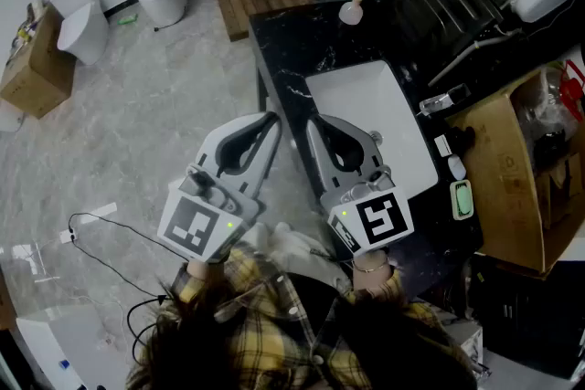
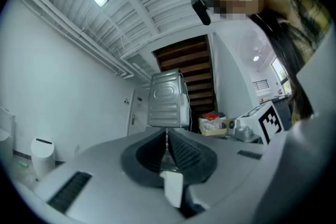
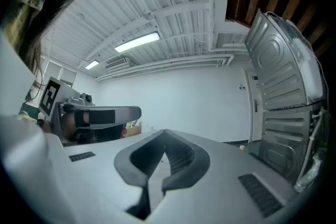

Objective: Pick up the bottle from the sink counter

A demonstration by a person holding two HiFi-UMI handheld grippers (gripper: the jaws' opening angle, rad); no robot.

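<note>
Bottle [image 1: 351,10] stands, seemingly upright, on the counter [image 1: 283,41]; left gripper [image 1: 272,117] and right gripper [image 1: 309,123] closed, empty.

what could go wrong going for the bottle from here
1. Both grippers have their jaws together. Unless one opens first, the right gripper or left gripper would probably knock the bottle instead of grasping it.
2. The bottle stands near the far edge of the counter, beyond the sink. A nudge there could tip it over or off.
</note>
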